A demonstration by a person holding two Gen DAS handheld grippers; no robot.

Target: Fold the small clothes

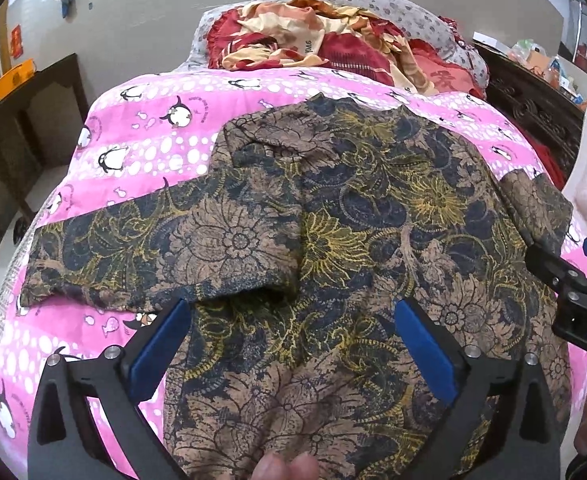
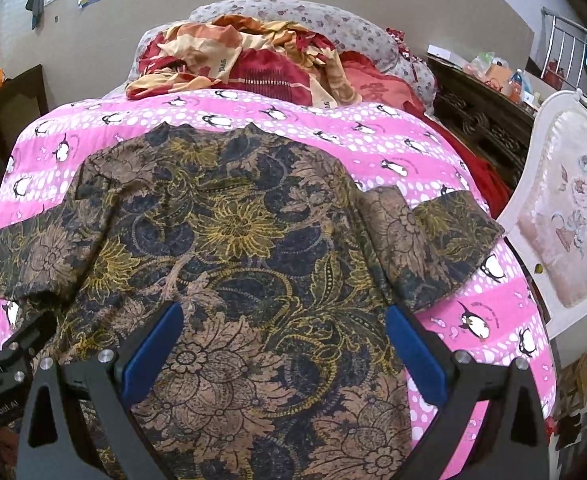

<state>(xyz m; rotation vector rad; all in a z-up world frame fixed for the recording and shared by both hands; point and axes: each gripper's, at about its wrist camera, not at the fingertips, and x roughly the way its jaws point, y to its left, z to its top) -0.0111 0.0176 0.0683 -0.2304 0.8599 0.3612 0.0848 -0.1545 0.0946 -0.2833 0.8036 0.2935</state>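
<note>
Both claws were hanging wide apart over the shirt, nothing pinched in either. The left claw [image 1: 293,320] had its blue pads [image 1: 159,350] spread above the lower body, near the left sleeve. The right claw [image 2: 285,322] was spread too, over the shirt's right side. The floral shirt [image 2: 229,240], brown with navy and yellow flowers, lay flat with sleeves out on a pink penguin quilt [image 2: 373,144] on the bed. Crumpled red-and-cream bedding [image 2: 245,60] was piled behind it.
</note>
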